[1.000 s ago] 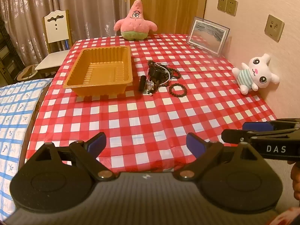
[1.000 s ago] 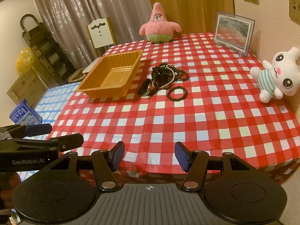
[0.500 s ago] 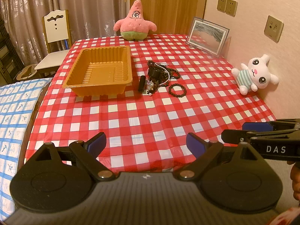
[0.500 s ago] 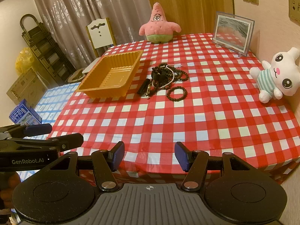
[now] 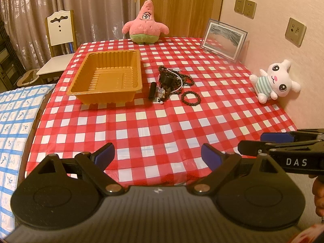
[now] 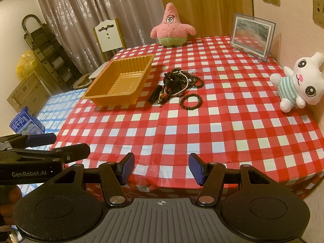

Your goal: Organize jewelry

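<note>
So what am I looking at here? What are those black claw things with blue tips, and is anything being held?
They are two hand-held grippers, one in each of a person's hands, each with a camera looking along its fingers. One picture comes from the left gripper, the other from the right gripper; each also glimpses the other at its edge. Both are open and hold nothing. On the checked tablecloth lie an empty orange tray, a tangle of jewelry and a separate bead bracelet beside it. Two plush toys and a picture frame sit further back.

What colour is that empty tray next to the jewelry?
The tray is golden orange; it shows best in the left wrist view.
</note>
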`<state>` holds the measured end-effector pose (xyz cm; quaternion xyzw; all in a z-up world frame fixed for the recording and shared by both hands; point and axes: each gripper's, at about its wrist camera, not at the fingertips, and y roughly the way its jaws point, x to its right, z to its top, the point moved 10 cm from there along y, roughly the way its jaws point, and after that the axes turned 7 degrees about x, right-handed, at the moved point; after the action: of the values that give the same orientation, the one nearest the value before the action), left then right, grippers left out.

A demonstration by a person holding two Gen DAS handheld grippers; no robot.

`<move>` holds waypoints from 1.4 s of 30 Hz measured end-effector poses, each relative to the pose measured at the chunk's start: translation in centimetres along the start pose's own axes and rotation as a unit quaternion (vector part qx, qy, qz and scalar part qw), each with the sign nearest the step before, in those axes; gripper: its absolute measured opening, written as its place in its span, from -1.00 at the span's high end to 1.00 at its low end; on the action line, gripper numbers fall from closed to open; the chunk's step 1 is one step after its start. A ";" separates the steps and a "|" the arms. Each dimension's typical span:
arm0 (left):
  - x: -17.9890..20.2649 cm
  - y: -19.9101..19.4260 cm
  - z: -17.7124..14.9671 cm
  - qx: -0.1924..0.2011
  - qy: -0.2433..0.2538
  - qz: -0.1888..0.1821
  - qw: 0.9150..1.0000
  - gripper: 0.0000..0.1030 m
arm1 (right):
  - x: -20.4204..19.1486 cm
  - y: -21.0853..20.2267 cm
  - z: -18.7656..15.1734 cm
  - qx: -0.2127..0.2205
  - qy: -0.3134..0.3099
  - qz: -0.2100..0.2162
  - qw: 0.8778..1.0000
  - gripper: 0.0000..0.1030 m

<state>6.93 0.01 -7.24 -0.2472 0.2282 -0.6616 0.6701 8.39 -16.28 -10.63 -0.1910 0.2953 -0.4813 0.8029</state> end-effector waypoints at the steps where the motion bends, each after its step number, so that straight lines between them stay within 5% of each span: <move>1: 0.0 0.0 0.0 0.000 0.000 0.000 1.000 -0.77 | 0.0 0.0 0.0 0.000 0.000 0.000 1.000 -0.15; 42: 2.0 0.3 0.3 0.000 -0.003 -0.001 1.000 -0.77 | 0.0 0.5 -0.2 -0.002 -0.002 0.001 1.000 -0.15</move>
<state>7.44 -1.94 -7.16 -0.2494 0.2262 -0.6616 0.6700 8.54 -16.05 -11.07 -0.1930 0.2947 -0.4793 0.8038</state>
